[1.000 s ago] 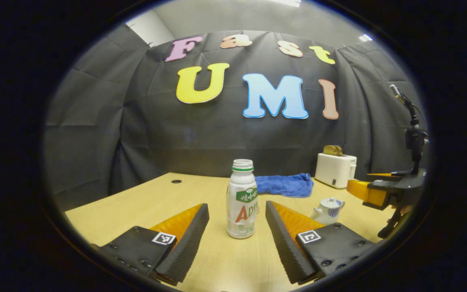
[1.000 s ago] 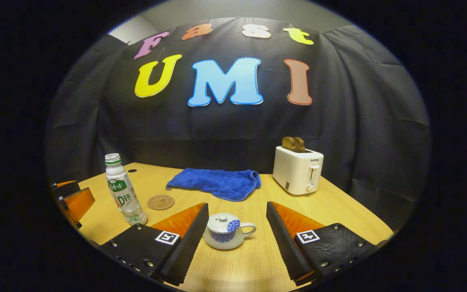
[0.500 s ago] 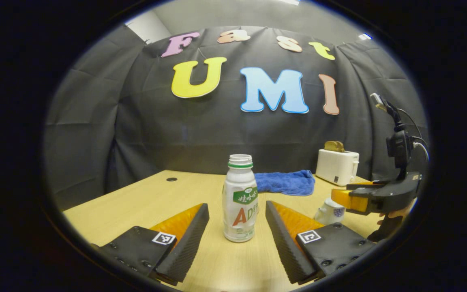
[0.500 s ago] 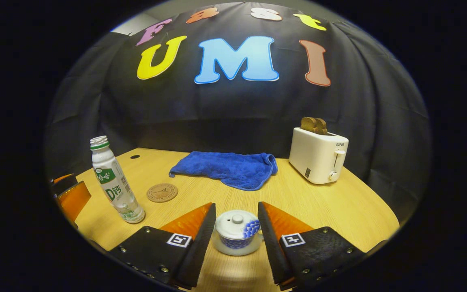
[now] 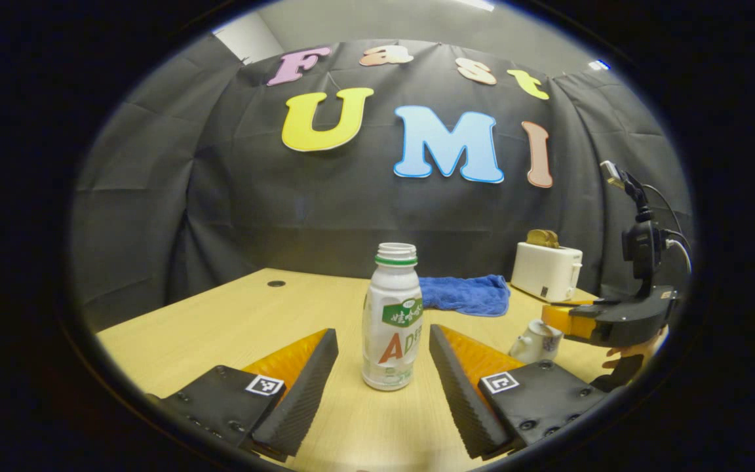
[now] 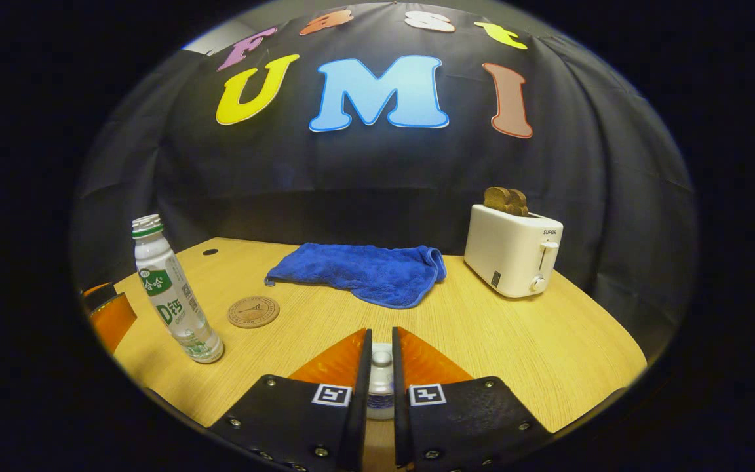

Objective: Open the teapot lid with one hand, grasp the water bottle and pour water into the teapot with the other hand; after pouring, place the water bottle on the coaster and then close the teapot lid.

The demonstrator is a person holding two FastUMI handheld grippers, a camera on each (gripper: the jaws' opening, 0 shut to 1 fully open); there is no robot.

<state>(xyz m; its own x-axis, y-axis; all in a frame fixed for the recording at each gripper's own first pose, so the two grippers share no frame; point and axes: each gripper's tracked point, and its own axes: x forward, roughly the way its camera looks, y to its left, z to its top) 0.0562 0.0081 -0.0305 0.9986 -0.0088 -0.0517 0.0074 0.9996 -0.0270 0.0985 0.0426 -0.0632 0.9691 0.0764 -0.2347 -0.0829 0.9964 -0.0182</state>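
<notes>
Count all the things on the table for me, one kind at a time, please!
Water bottle: 1
Teapot: 1
Coaster: 1
Blue towel: 1
Toaster: 1
Total: 5

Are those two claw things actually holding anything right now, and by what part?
The right hand-held gripper is closed on the teapot lid's knob. The left hand-held gripper is open around the water bottle, not gripping it.
</notes>
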